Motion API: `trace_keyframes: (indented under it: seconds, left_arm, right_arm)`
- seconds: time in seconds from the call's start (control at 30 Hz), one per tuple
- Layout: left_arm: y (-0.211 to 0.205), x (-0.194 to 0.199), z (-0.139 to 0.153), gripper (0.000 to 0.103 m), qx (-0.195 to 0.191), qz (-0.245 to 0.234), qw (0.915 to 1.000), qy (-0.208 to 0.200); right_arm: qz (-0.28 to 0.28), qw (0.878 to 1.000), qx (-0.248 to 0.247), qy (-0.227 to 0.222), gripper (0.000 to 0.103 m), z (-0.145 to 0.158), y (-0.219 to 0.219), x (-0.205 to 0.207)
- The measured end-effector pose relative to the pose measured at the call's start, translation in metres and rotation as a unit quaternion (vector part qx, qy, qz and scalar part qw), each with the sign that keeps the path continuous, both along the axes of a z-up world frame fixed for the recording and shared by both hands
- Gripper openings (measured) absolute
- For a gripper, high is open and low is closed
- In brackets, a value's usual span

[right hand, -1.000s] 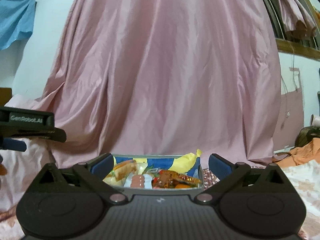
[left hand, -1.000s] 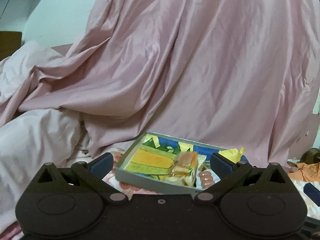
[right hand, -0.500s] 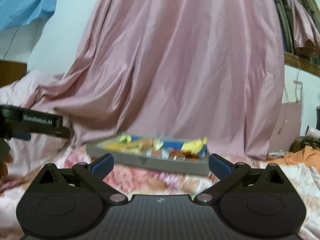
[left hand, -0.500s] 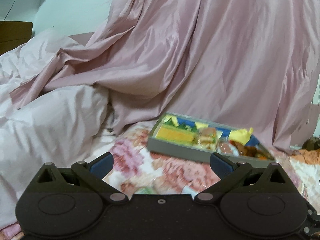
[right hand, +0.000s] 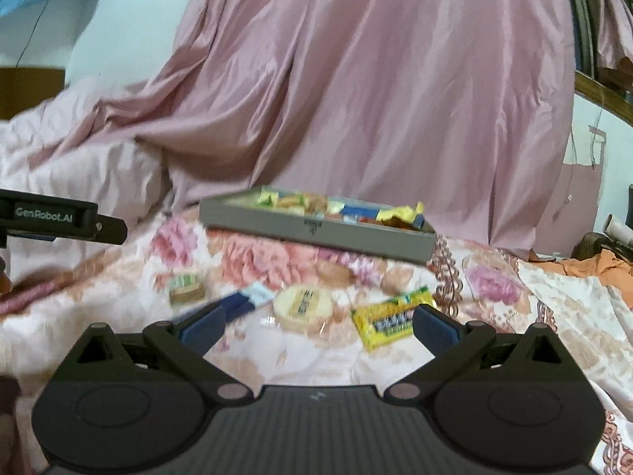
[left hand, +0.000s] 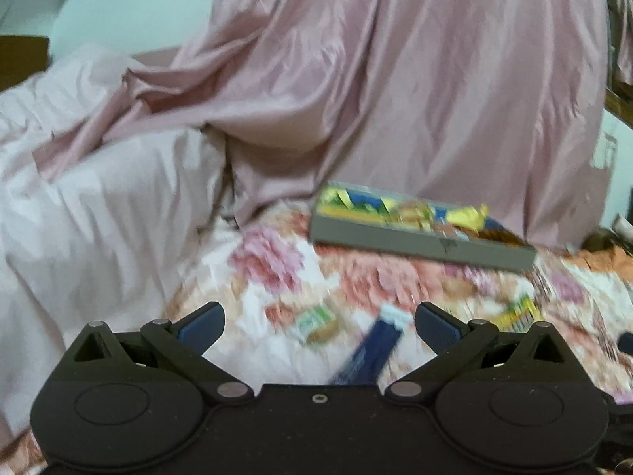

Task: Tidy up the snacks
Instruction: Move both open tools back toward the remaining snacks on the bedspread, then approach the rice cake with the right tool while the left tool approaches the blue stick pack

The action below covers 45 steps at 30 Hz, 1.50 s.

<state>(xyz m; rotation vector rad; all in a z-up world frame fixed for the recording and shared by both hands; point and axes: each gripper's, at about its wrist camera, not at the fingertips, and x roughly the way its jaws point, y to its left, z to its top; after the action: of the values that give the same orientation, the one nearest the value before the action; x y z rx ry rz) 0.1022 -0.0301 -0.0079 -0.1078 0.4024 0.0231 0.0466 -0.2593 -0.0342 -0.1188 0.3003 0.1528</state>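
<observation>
Progress: our shallow grey cardboard tray (right hand: pixel 316 233) holds many snacks | left: yellow flat packet (right hand: pixel 389 320), round pale wafer (right hand: pixel 302 304), blue sachet (left hand: pixel 372 350) | both claws apart, empty

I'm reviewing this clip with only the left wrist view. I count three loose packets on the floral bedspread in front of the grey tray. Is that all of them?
Observer: No. The right wrist view shows a fourth, a round pale snack lying between the blue packet and the yellow packet.
Operator: Is the right gripper carrying anything?
Observer: No. The right gripper has its jaws open with nothing between them.
</observation>
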Motion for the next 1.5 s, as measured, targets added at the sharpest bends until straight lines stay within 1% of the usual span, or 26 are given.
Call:
trace_keyframes:
  seconds: [0.07, 0.17, 0.27, 0.5, 0.63, 0.7, 0.8, 0.87, 0.97, 1.07, 1.13, 1.2, 1.27, 1.33, 1.4, 1.5]
  left_arm:
    - [0.0, -0.004, -0.008, 0.102, 0.002, -0.01, 0.9999, 0.011]
    - [0.0, -0.005, -0.02, 0.102, 0.016, -0.025, 0.9989, 0.036]
    - [0.002, -0.005, -0.029, 0.102, 0.026, -0.03, 0.9981, 0.047]
    - [0.007, 0.01, -0.04, 0.102, 0.021, -0.026, 0.9965, 0.077]
    - [0.005, 0.021, -0.046, 0.102, 0.021, -0.037, 0.995, 0.09]
    - [0.002, 0.029, -0.049, 0.102, 0.03, -0.048, 0.9937, 0.097]
    - [-0.002, 0.041, -0.05, 0.102, 0.05, -0.056, 0.9924, 0.097]
    - [-0.004, 0.051, -0.051, 0.102, 0.053, -0.066, 0.9913, 0.101]
    - [-0.008, 0.066, -0.055, 0.102, 0.057, -0.083, 0.9891, 0.107]
    - [-0.014, 0.078, -0.062, 0.102, 0.068, -0.11, 0.9862, 0.103]
    - [-0.019, 0.084, -0.066, 0.102, 0.081, -0.129, 0.9837, 0.095]
    - [-0.023, 0.089, -0.07, 0.102, 0.1, -0.159, 0.9788, 0.081]
    - [-0.026, 0.095, -0.073, 0.102, 0.119, -0.175, 0.9743, 0.077]
    - [-0.029, 0.102, -0.075, 0.102, 0.13, -0.191, 0.9702, 0.071]
    - [-0.031, 0.11, -0.077, 0.102, 0.136, -0.204, 0.9666, 0.075]
    - [-0.03, 0.116, -0.082, 0.102, 0.136, -0.204, 0.9654, 0.089]
  right_arm:
    - [0.001, 1.0, -0.012, 0.015, 0.103, -0.005, 0.006, -0.001]
    - [0.007, 0.999, -0.028, 0.035, 0.103, -0.011, 0.015, -0.002]
    - [0.012, 0.998, -0.038, 0.049, 0.103, -0.016, 0.02, 0.0]
    - [0.025, 0.995, -0.042, 0.085, 0.103, -0.023, 0.024, 0.01]
    - [0.027, 0.993, -0.045, 0.105, 0.103, -0.027, 0.025, 0.018]
    - [0.029, 0.992, -0.05, 0.109, 0.103, -0.027, 0.025, 0.023]
    - [0.033, 0.992, -0.076, 0.098, 0.103, -0.022, 0.025, 0.031]
    - [0.035, 0.992, -0.092, 0.085, 0.103, -0.018, 0.023, 0.039]
    - [0.035, 0.992, -0.102, 0.071, 0.103, -0.016, 0.016, 0.053]
    - [0.036, 0.992, -0.101, 0.06, 0.103, -0.018, 0.009, 0.07]
    - [0.028, 0.994, -0.092, 0.044, 0.103, -0.019, 0.005, 0.077]
    - [0.021, 0.996, -0.085, 0.029, 0.103, -0.019, 0.004, 0.083]
    - [0.023, 0.996, -0.081, 0.02, 0.103, -0.02, 0.005, 0.091]
    - [0.031, 0.996, -0.078, 0.018, 0.103, -0.022, 0.008, 0.103]
    - [0.043, 0.996, -0.075, 0.02, 0.103, -0.026, 0.01, 0.115]
    - [0.048, 0.995, -0.081, 0.017, 0.103, -0.032, 0.014, 0.133]
